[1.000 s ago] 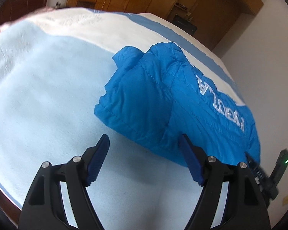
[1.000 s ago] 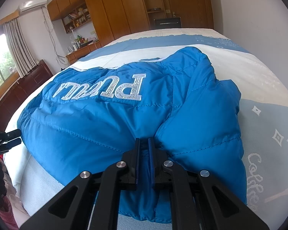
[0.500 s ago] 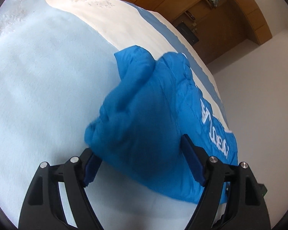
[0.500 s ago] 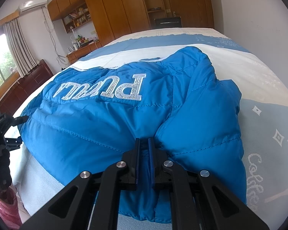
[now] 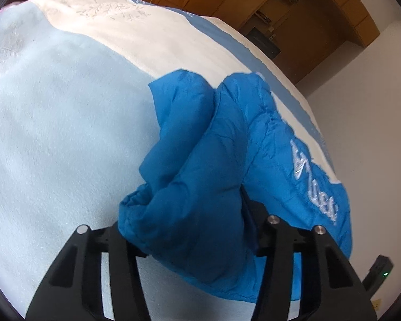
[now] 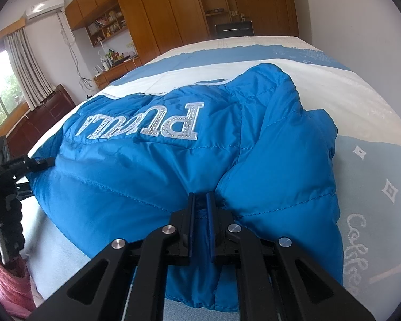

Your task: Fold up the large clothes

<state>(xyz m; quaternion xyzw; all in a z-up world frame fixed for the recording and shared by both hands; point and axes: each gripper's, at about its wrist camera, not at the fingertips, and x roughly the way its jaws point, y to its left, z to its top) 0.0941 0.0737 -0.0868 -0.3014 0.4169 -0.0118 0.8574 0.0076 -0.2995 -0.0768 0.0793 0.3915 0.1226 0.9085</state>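
A bright blue padded jacket point(image 6: 157, 165) with silver lettering lies partly folded on the bed point(image 6: 334, 88). In the left wrist view the jacket point(image 5: 227, 160) fills the lower middle. My left gripper point(image 5: 184, 232) has a thick bunch of the jacket's edge between its fingers; the fingertips are hidden in the fabric. My right gripper point(image 6: 200, 203) is shut on a fold of the jacket at its near edge. The left gripper also shows in the right wrist view point(image 6: 26, 164), at the jacket's far left edge.
The bed point(image 5: 53, 139) has a pale blue and cream cover. Wooden wardrobes point(image 6: 200, 8) and shelves stand beyond its far end. A white wall point(image 5: 374, 85) runs close along one side. A pink cloth point(image 6: 10, 286) hangs near the left gripper's handle.
My left gripper moved forward onto the jacket's edge and closed in on it; its fingers stood wide apart a second ago. The right gripper has stayed shut on the jacket.
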